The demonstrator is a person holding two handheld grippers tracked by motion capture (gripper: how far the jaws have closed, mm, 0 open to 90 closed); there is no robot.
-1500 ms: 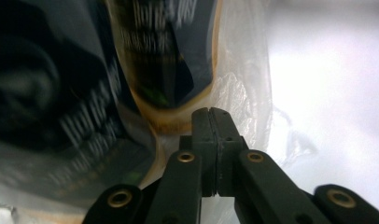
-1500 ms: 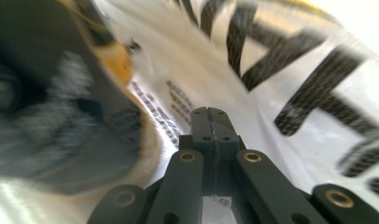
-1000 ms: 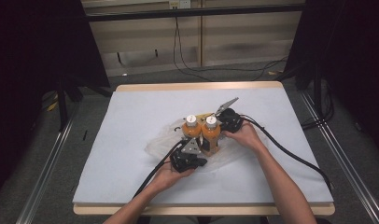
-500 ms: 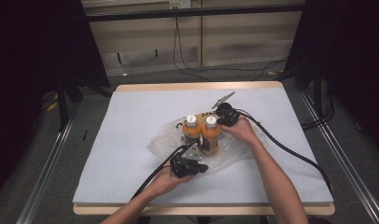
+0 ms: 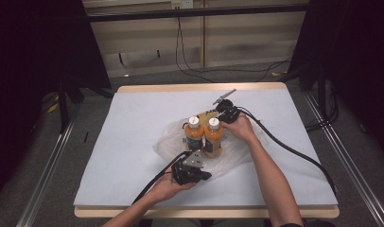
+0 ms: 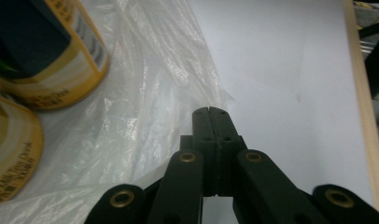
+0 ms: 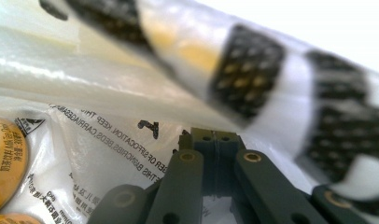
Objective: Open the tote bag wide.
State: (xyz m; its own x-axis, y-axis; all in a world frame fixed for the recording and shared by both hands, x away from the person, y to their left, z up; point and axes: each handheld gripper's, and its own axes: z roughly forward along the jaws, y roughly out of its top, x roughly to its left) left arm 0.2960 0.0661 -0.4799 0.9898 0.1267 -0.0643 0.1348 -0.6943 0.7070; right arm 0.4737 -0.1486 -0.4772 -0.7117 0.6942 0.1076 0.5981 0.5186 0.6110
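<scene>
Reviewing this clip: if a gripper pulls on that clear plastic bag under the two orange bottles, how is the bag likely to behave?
The plastic bag looks thin and crumpled, so it would likely stretch and bunch, not slide stiffly. The two orange bottles stand upright on it; a hard tug could tip them. Its glossy film probably slips between jaws.

Two orange bottles (image 5: pixel 205 137) with white caps stand on a clear plastic bag (image 6: pixel 131 116) printed with black text, over a white bench (image 5: pixel 133 123).

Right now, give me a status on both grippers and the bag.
Left gripper shut on the bag edge. Right gripper shut on the bag's far side. Two bottles upright on it. Nothing in the way.
</scene>
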